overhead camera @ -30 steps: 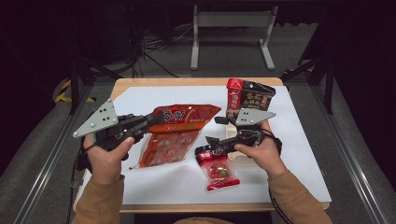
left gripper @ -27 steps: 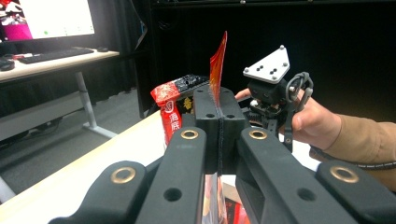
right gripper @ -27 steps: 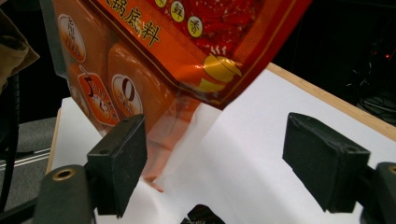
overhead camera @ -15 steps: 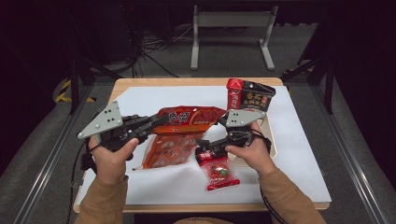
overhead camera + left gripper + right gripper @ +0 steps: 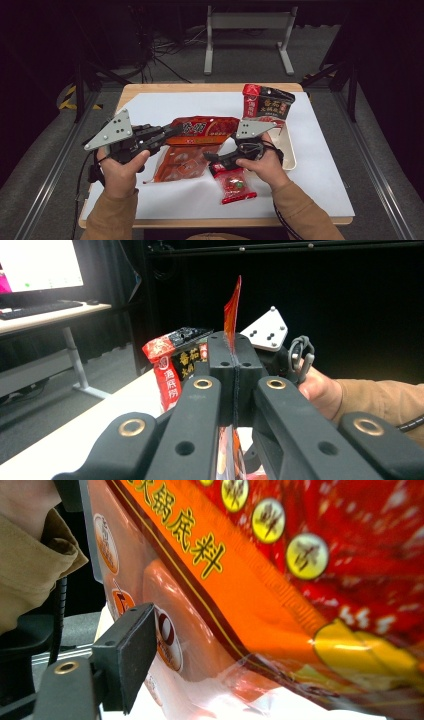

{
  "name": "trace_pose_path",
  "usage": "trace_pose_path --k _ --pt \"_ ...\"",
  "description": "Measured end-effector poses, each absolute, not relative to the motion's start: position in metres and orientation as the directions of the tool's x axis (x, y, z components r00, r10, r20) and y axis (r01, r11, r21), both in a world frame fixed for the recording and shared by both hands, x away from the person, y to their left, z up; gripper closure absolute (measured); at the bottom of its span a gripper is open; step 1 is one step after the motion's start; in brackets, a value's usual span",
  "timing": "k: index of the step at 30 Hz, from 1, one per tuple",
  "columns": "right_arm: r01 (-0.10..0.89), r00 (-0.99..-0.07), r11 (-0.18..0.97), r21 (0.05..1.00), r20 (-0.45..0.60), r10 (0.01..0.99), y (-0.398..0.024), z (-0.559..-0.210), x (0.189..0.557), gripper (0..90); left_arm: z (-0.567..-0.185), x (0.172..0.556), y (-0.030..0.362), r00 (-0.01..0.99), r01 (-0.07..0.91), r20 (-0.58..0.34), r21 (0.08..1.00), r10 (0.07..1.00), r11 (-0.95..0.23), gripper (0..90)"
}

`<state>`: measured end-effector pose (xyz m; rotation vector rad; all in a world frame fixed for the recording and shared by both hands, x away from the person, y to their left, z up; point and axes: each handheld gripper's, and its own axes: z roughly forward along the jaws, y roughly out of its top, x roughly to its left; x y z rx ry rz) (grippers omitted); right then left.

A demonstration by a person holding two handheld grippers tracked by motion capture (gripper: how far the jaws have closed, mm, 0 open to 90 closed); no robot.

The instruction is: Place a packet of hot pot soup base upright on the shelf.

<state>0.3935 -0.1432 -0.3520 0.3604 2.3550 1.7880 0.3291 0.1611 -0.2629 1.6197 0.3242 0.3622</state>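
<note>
**Three packets, one lifted**

The left gripper [image 5: 172,132] pinches the big orange pouch [image 5: 200,137] at table centre, jaws pressed together on its edge. The right gripper [image 5: 210,159], jaws spread, sits beside it at five o'clock. One red-black packet [image 5: 267,102] stands at one o'clock; one small red sachet [image 5: 234,185] lies at six.

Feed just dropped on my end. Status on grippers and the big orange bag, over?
Left gripper shut on the orange bag edge, bag lifted. Right gripper open beside the bag's lower part, no grip. Small red packet lies just under the right gripper.
</note>
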Motion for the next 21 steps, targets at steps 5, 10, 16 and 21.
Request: trace_pose_path --k 5,10,16,21 --pt "0.094 -0.958 0.249 0.964 0.02 0.286 -0.1426 -0.3538 0.3926 24.2 -0.2636 0.3303 0.1627 0.908 -0.013 0.041 0.998 0.417 -0.069 90.0" --pt "0.091 -0.965 0.235 0.968 0.027 0.262 -0.1441 -0.3536 0.39 35.5 -0.2639 0.3304 0.1662 0.909 -0.021 0.038 0.999 0.416 -0.045 90.0" --pt "0.093 -0.976 0.232 0.968 0.043 0.212 -0.1464 -0.3522 0.3883 51.9 -0.2639 0.3299 0.1685 0.904 -0.024 0.034 0.999 0.425 -0.03 90.0" --pt "0.079 -0.985 0.239 0.968 0.039 0.17 -0.1463 -0.3505 0.3863 59.2 -0.265 0.3313 0.1705 0.902 -0.023 0.028 1.0 0.43 -0.016 90.0"
